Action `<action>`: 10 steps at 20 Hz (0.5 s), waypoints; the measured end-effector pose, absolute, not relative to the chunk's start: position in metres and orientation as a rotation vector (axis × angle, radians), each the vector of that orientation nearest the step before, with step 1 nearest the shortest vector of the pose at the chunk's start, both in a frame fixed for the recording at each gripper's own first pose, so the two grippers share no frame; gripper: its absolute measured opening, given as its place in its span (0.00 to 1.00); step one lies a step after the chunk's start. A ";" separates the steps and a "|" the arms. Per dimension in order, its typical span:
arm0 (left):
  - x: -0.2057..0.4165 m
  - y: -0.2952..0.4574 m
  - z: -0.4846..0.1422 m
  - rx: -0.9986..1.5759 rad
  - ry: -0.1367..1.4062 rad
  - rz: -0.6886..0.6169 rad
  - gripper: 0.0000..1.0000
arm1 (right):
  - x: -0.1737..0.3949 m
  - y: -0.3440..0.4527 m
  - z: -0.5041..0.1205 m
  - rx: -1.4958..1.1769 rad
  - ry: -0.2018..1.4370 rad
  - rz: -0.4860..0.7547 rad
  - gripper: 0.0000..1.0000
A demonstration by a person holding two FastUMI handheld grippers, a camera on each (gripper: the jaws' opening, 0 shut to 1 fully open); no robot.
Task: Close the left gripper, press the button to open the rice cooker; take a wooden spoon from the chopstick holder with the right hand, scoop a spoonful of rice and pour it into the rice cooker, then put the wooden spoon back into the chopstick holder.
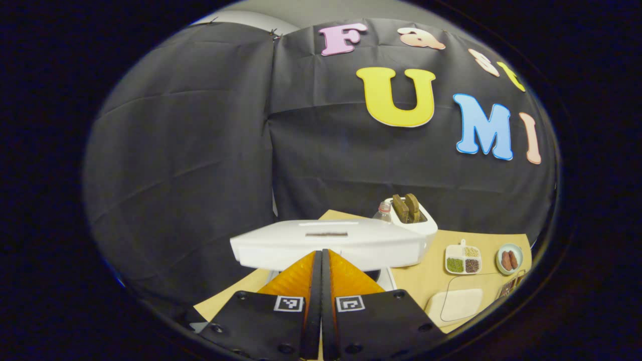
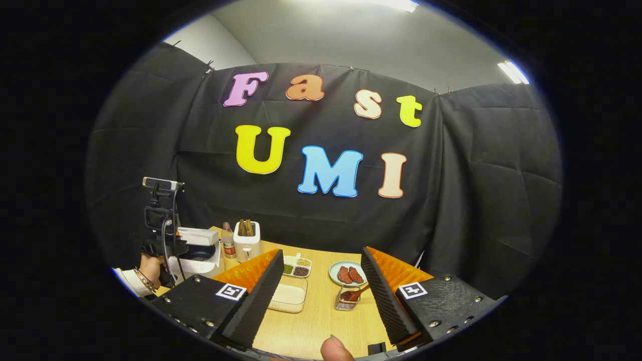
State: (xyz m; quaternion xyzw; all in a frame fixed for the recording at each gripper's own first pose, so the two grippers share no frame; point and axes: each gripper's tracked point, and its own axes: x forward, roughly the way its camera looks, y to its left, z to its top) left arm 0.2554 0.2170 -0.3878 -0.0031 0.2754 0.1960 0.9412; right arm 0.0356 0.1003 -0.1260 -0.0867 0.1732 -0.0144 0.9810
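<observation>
OK, white plastic rice cooker (image 1: 331,243): lid is raised, flat glossy underside-on to the left gripper view w/ a dark slot on top; sits at the far-left of the light wooden table (image 1: 426,281). In the right gripper view the same cooker shows its dark inner pot under the lifted lid.

Left gripper (image 1: 321,260): fingers pressed together, no gap, nothing between them, tips right in front of the cooker lid edge.

Right gripper (image 2: 321,273): jaws spread wide, holding nothing, above the table.

Clear glass chopstick holder (image 2: 346,298) w/ 1 brown wooden spoon (image 2: 357,293) leaning in it, just below the pale round plate (image 2: 336,268); plate carries 2 reddish sausages (image 2: 349,275).

Counts, right gripper view:
- 1 clear rectangular container of white rice (image 2: 288,295), near the holder, table centre
- 1 white divided dish (image 2: 297,266) w/ 3 sorts of beans/grains
- 1 white toaster (image 2: 247,240), 2 brown slices in it
- 1 small bottle (image 2: 228,240) betw. toaster & cooker

A person's hand (image 2: 150,265) w/ bracelet holds the left gripper rig beside the cooker. A thumb tip (image 2: 335,348) shows at bottom edge.
</observation>
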 end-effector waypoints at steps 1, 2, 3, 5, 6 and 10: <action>0.252 0.219 -0.387 -0.014 0.560 0.401 0.10 | 0.033 0.099 -0.126 -0.173 0.349 -0.032 0.95; 0.249 0.218 -0.385 -0.023 0.556 0.397 0.10 | 0.033 0.097 -0.126 -0.172 0.347 -0.036 0.94; 0.246 0.218 -0.383 -0.027 0.550 0.393 0.10 | 0.032 0.095 -0.127 -0.171 0.346 -0.039 0.94; 0.239 0.219 -0.377 -0.014 0.540 0.386 0.10 | 0.033 0.091 -0.127 -0.171 0.345 -0.048 0.94; 0.236 0.218 -0.376 -0.004 0.538 0.385 0.10 | 0.034 0.089 -0.127 -0.170 0.346 -0.052 0.94; 0.224 0.224 -0.375 -0.007 0.543 0.382 0.10 | 0.037 0.079 -0.126 -0.171 0.336 -0.072 0.94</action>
